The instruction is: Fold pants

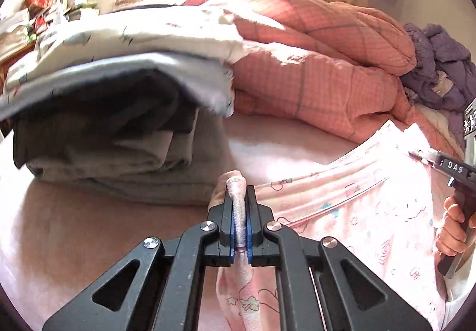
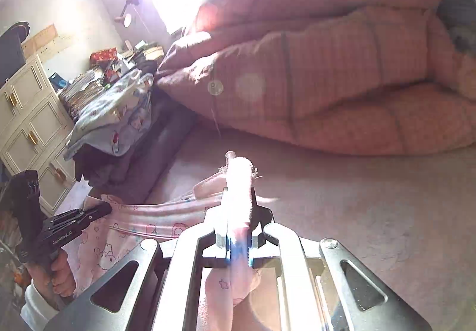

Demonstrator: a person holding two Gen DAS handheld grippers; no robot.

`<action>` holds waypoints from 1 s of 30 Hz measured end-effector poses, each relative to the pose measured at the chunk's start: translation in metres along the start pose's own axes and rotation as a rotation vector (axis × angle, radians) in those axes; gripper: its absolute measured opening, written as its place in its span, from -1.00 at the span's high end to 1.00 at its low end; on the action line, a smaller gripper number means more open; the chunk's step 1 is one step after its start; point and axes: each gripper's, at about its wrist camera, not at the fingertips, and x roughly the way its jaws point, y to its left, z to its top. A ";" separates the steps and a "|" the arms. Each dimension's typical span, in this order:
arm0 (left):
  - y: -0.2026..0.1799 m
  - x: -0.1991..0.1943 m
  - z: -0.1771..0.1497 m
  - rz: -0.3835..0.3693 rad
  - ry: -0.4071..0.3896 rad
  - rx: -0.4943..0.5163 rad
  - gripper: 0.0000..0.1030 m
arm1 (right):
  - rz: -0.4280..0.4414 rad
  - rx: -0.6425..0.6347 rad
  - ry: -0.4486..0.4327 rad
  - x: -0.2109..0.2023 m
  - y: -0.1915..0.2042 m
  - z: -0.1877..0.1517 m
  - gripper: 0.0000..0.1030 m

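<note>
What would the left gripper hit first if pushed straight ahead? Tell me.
Probably the stack of folded grey clothes. The left gripper, jaws shut on the pink pants, points at the stack's right edge; depth is unclear, so it might slide past over the bare bed sheet.

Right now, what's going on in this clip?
A person is folding pink printed pants on a bed, one handheld gripper in each hand. The left gripper and right gripper each have their jaws shut on a bunched edge of the fabric, which stretches between them. A stack of folded clothes and a pink quilt lie beyond.
</note>
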 end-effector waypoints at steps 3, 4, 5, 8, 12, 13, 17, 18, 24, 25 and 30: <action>-0.008 0.001 0.011 0.022 -0.024 0.013 0.91 | -0.029 -0.001 -0.092 -0.029 -0.002 0.011 0.87; -0.008 0.006 0.012 0.032 -0.019 0.018 0.91 | -0.021 0.011 -0.086 -0.029 -0.006 0.013 0.87; -0.008 0.012 0.010 0.045 -0.008 0.026 0.91 | -0.021 0.031 -0.073 -0.023 -0.010 0.013 0.87; 0.004 0.039 -0.002 0.100 0.065 0.034 0.91 | -0.063 0.060 0.023 0.014 -0.020 0.005 0.86; 0.008 0.046 -0.010 0.123 0.087 0.047 0.90 | -0.128 0.077 0.199 0.062 -0.028 -0.009 0.71; 0.008 0.043 -0.010 0.131 0.078 0.054 0.90 | -0.127 0.089 0.203 0.063 -0.030 -0.009 0.56; 0.013 0.039 -0.014 0.135 0.074 0.045 0.83 | -0.101 0.166 0.105 0.043 -0.048 -0.006 -0.14; 0.013 0.039 -0.012 0.146 0.071 0.048 0.81 | -0.082 0.185 0.098 0.039 -0.053 -0.006 -0.14; 0.028 0.037 -0.015 0.200 0.091 0.022 0.34 | 0.025 0.299 0.143 0.041 -0.078 -0.010 0.15; 0.027 0.035 -0.015 0.215 0.083 0.036 0.35 | 0.036 0.302 0.151 0.043 -0.078 -0.011 0.27; 0.025 0.034 -0.020 0.365 0.095 0.089 0.39 | -0.068 0.182 0.130 0.049 -0.056 -0.010 0.91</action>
